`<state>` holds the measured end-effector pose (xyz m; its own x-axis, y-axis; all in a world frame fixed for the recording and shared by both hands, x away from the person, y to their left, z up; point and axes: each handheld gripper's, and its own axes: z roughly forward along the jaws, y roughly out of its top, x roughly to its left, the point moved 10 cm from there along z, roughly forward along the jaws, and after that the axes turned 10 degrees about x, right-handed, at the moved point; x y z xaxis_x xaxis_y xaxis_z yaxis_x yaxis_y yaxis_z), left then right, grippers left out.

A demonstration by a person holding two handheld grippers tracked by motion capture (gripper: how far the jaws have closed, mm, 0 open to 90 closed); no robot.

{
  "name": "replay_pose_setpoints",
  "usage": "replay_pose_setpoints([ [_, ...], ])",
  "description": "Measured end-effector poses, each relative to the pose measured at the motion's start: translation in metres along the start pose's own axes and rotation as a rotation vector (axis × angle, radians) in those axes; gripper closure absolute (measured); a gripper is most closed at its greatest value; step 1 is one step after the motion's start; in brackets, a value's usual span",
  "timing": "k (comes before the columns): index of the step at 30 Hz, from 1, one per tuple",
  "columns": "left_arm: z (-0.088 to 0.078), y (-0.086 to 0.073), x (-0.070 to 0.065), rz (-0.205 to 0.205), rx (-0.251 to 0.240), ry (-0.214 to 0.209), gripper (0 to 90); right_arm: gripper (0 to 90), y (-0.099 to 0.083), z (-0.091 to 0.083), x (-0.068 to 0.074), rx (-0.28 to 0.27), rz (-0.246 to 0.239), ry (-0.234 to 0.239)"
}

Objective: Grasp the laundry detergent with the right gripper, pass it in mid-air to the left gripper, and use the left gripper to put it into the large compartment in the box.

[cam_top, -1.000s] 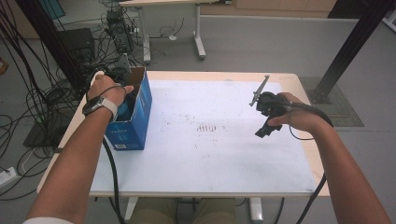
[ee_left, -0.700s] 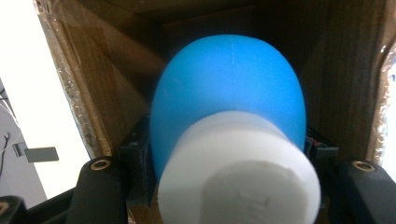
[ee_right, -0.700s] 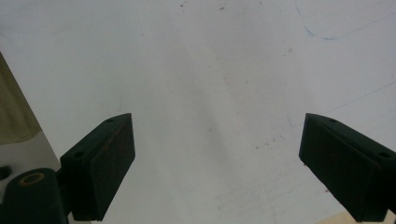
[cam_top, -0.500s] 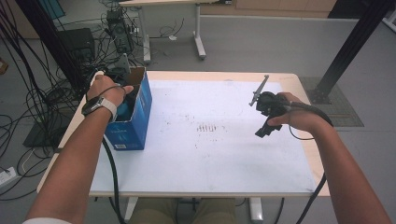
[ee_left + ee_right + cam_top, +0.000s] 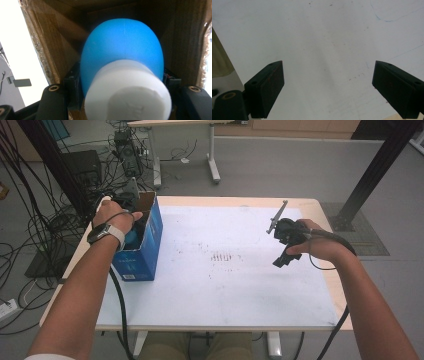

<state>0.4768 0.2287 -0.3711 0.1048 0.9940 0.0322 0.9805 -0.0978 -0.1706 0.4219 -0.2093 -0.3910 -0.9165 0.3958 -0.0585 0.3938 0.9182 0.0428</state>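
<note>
L gripper [image 5: 122, 100] is clamped on a blue bulb [image 5: 122, 50] w/ a white cap [image 5: 127, 92], one black jaw pressing each side of it where blue meets white. In the L gripper view the bulb's long axis runs along the gripper's line of sight: white cap end faces the camera, rounded blue end points away, deeper into the box [image 5: 190, 37]. Brown cardboard walls close in on both sides and behind it, so the bulb sits inside the box; can't tell if it touches the floor or walls.

High view: L hand [image 5: 114, 215] is over the open top of the blue box [image 5: 140, 252], which stands at the table's [image 5: 225, 300] left edge, gripper reaching down into it. A bit of blue [image 5: 132, 239] shows under the wrist, so the axis is tipped downward into the box.

R gripper [image 5: 328, 87] has its jaws spread wide, nothing between them, just white tabletop below. In the high view the R hand [image 5: 312, 242] holds it above the table's right part, well apart from the box.
</note>
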Motion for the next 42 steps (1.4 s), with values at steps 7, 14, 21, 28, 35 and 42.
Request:
replay_pose_setpoints([
  [7,0.0000,-0.0005,0.0002,-0.001,0.000,-0.001,37.5,10.6,0.0000,0.0001,0.0004,-0.002,-0.001,-0.001],
  [14,0.0000,-0.0008,0.0000,0.001,-0.001,0.001,37.5,10.6,0.0005,-0.0017,0.0000,-0.003,-0.002,-0.004],
  [21,-0.0001,-0.0018,0.0004,0.000,-0.002,-0.002,37.5,10.6,0.0003,-0.0005,0.0001,-0.005,0.001,-0.004],
  [28,-0.0001,-0.0015,0.0000,0.004,-0.003,-0.002,37.5,10.6,0.0014,0.0000,0.0006,-0.004,-0.005,-0.005],
  [35,0.0001,-0.0006,-0.0002,0.006,-0.006,-0.002,37.4,10.6,0.0020,0.0011,0.0007,-0.003,-0.005,-0.003],
  [42,-0.0002,-0.0003,-0.0001,0.011,-0.008,-0.008,37.3,10.6,0.0032,0.0012,0.0014,-0.005,-0.006,-0.003],
])
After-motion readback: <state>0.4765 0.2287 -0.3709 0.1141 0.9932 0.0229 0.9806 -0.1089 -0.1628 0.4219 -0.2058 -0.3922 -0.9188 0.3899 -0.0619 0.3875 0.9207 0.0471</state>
